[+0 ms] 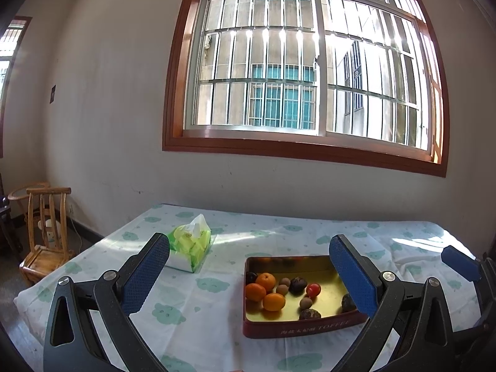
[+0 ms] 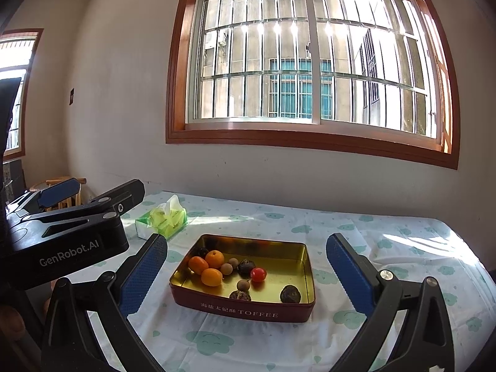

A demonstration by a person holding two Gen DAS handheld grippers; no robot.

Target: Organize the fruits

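Note:
A red toffee tin [image 1: 297, 328] [image 2: 248, 311] with a gold inside stands on the table. It holds three oranges [image 1: 274, 301] [image 2: 211, 276], a red cherry tomato [image 1: 313, 289] [image 2: 258, 274], small brown longans [image 2: 226, 268] and dark wrinkled fruits [image 1: 298, 284] [image 2: 290, 294]. My left gripper [image 1: 248, 276] is open and empty, held above the table before the tin. My right gripper [image 2: 246, 274] is open and empty, also before the tin. The left gripper's body shows at the left of the right wrist view [image 2: 71, 235].
A green tissue pack [image 1: 189, 248] [image 2: 162, 220] lies behind and left of the tin. The table wears a white cloth with green clouds [image 1: 186, 310]. A wooden chair [image 1: 46, 235] stands at the left. A wall with a barred window [image 1: 303, 71] is behind.

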